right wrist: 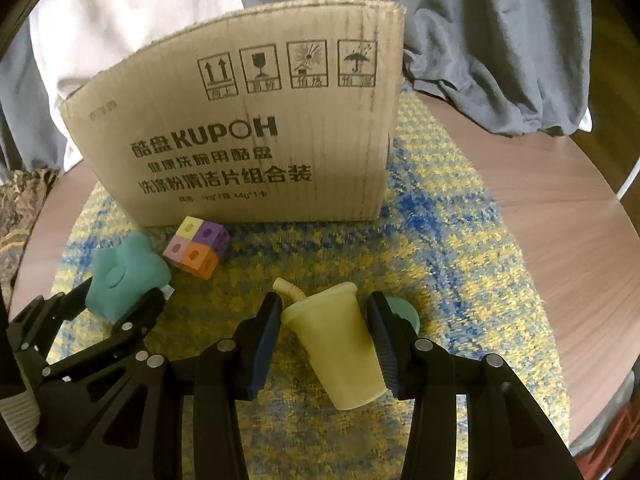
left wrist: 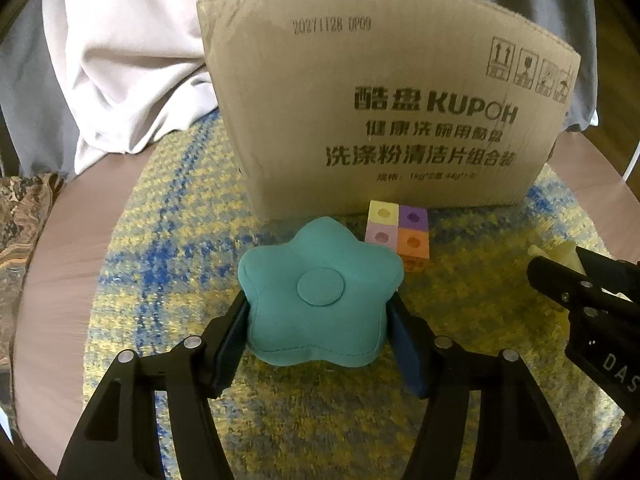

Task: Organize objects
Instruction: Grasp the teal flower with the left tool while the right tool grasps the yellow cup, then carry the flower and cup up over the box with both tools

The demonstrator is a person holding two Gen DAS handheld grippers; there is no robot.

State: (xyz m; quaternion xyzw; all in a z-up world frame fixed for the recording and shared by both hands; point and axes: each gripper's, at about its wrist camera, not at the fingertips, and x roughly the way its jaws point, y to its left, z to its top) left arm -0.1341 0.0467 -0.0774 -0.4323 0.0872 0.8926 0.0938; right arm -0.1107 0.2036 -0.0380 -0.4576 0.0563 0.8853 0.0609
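My left gripper (left wrist: 320,312) is shut on a teal star-shaped cushion (left wrist: 320,288), its pads against both sides; it also shows in the right wrist view (right wrist: 124,284). My right gripper (right wrist: 324,320) is shut on a pale yellow cup (right wrist: 336,344) with a straw, tilted between the pads. A four-coloured cube block (left wrist: 398,236) (right wrist: 196,246) lies on the mat in front of a cardboard box (left wrist: 384,112) (right wrist: 248,140). The box's inside is hidden.
A round yellow and blue mat (left wrist: 168,240) (right wrist: 460,240) covers a round wooden table (right wrist: 560,200). Grey and white cloth (left wrist: 120,60) is heaped behind the box. A teal round thing (right wrist: 408,314) peeks out behind my right finger.
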